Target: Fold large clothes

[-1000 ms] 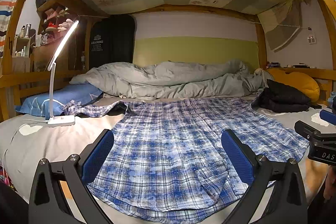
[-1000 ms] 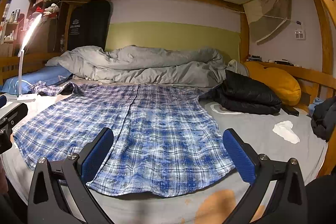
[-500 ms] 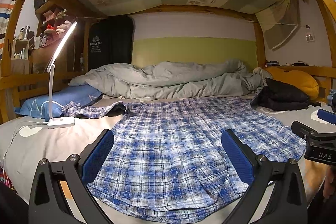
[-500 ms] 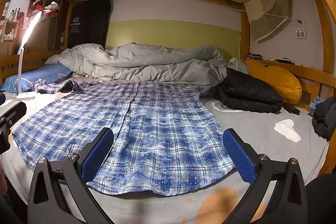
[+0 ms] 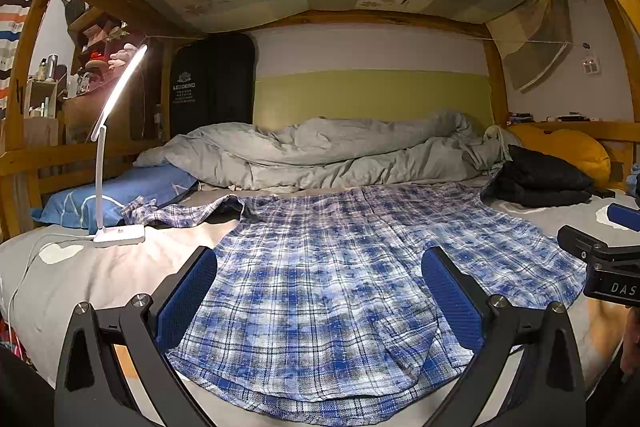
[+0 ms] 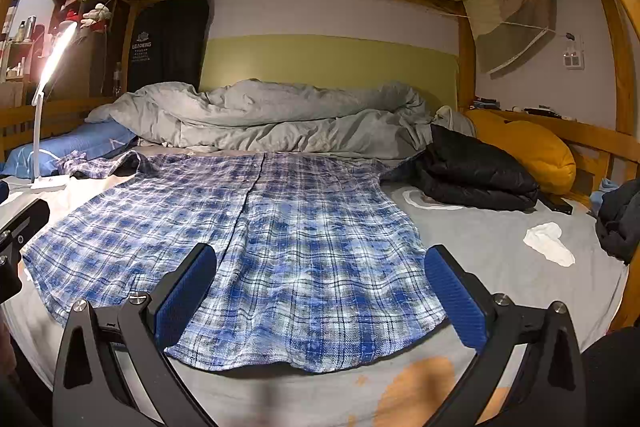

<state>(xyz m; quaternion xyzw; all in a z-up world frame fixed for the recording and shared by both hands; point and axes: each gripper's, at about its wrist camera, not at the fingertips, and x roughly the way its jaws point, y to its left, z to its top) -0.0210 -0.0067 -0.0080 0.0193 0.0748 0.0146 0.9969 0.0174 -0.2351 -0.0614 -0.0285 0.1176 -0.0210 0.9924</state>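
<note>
A large blue and white plaid shirt [image 5: 340,283] lies spread flat on the grey bed sheet, its hem toward me and one sleeve [image 5: 180,213] stretched out to the left. The same shirt [image 6: 280,235] fills the middle of the right wrist view, button placket running up its centre. My left gripper [image 5: 320,301] hovers open over the hem's left half, holding nothing. My right gripper [image 6: 320,299] hangs open above the hem's right half, also holding nothing. The right gripper's body [image 5: 604,259] shows at the right edge of the left wrist view.
A lit white desk lamp [image 5: 116,163] stands on the bed at left by a blue pillow [image 5: 116,197]. A rumpled grey duvet [image 6: 272,119] lies behind the shirt. A folded black jacket [image 6: 476,175], a yellow cushion [image 6: 532,151] and a white cloth [image 6: 548,243] lie right. Wooden bunk posts frame the bed.
Both grippers have drifted slightly, so the view shifts a little. The shirt lies as it did, and both grippers stay open.
</note>
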